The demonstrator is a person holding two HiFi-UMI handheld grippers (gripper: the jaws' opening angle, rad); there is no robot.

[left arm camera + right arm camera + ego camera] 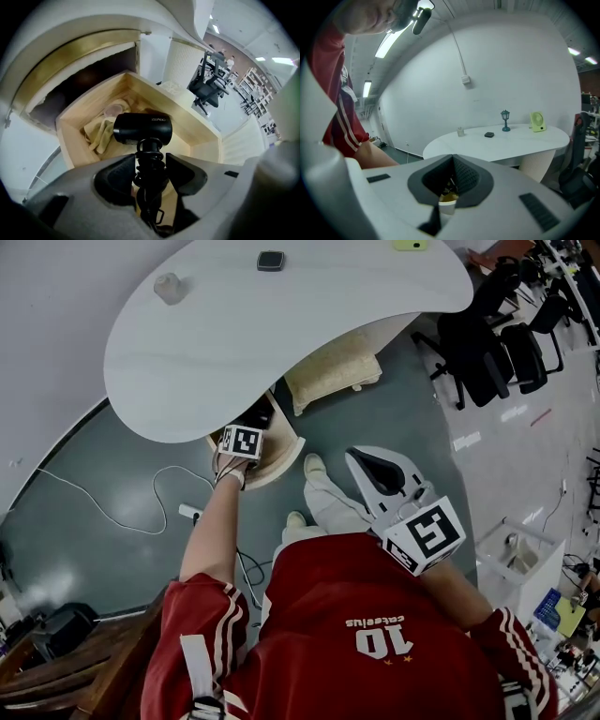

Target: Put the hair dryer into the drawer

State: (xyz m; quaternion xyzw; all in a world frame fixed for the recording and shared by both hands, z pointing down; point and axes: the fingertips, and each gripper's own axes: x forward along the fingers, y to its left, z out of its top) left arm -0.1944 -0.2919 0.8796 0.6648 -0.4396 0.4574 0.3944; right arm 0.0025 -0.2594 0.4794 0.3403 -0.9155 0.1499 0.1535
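**Setting.** Grey-green floor and a white curved bench (281, 324) against a plain white wall. Office chairs stand well apart at the right.

**Drawer** (70, 140). Pale wood, pulled out from under the bench's near edge. A crumpled yellow cloth (101, 133) lies toward its left wall. A pale pink round item (114, 110), too indistinct to name, sits near the back corner.

**Hair dryer** (143, 127). Black, with its barrel lying crosswise over the drawer's middle, just beside the cloth. Its cord is wound round the handle. I cannot tell whether the barrel rests on the drawer floor.

**Left hand-held gripper** (151, 159). It points steeply down into the drawer, its jaws closed on the cord-wrapped handle.

**Right hand-held gripper** (452, 164). It is held by the person's lap, clear of the bench, with its jaws together and nothing between them.

**Stage (judged).** The dryer is inside the drawer's outline and has not been let go.

**Hazards (judged).**
- A cord loop may catch on a pad at release, so the dryer could be dragged back out.
- A drop from any height could tip the barrel onto the pink item.
- The handle may be left standing and foul the bench's underside when the drawer closes.
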